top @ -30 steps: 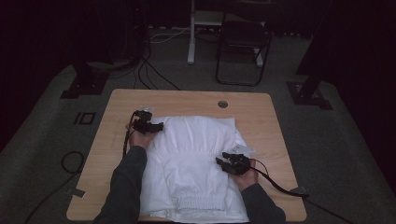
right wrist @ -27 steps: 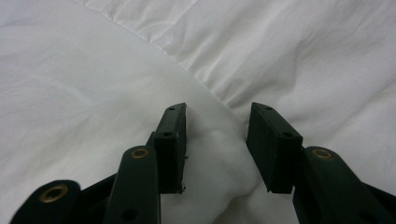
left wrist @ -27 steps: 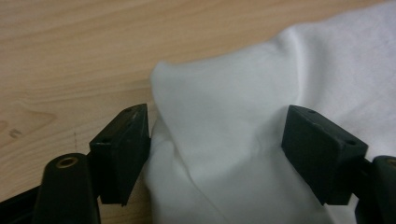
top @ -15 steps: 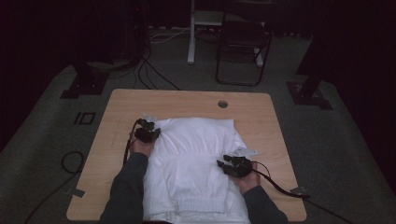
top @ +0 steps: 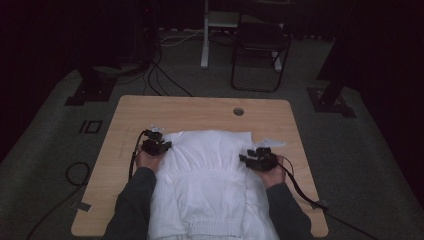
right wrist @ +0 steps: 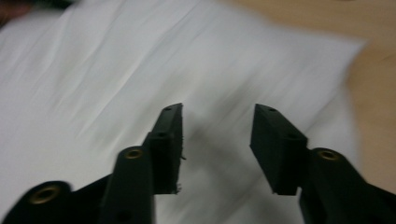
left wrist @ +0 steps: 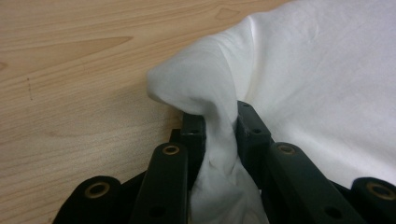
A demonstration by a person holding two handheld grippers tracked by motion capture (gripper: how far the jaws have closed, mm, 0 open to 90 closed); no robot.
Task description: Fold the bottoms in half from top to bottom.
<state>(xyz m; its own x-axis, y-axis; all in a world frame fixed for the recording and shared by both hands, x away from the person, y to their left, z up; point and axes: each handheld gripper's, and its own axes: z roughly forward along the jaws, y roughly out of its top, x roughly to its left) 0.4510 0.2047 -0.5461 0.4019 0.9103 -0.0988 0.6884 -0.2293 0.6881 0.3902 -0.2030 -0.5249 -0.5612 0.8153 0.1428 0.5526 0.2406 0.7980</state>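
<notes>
While clamped on a bunched fold of the white garment (left wrist: 219, 140), left tool (left wrist: 219, 135) sits at the garment's far left corner, jaws nearly together with cloth pinched between them and spilling out in a rounded hump over the table (left wrist: 70, 70). Right tool (right wrist: 217, 140) hovers over the garment's right side, jaws wide apart, holding nothing. Garment (top: 210, 185) lies spread across the middle of the table (top: 190, 107) in the high view, near hem hanging toward the person's edge, with left tool (top: 154, 146) and right tool (top: 257, 160) at opposite sides of its upper part.

Risks, as judged from this position:
- Pulling with the left tool alone likely drags the whole garment sideways, because the right side stays unheld.
- Thin pinch of cloth may slip free under tension, since the fold looks loosely gathered rather than flat.
- Closing the right tool on smooth, taut cloth may catch nothing, or catch more than one layer.

Hard to make out:
- Right gripper view blurred; height above the cloth unclear.
- Near hem cut off at the bottom of the high view.
- Small pale scrap (top: 272, 143) just beyond the right tool, identity unclear.
- Layer count under the visible surface hidden.
</notes>
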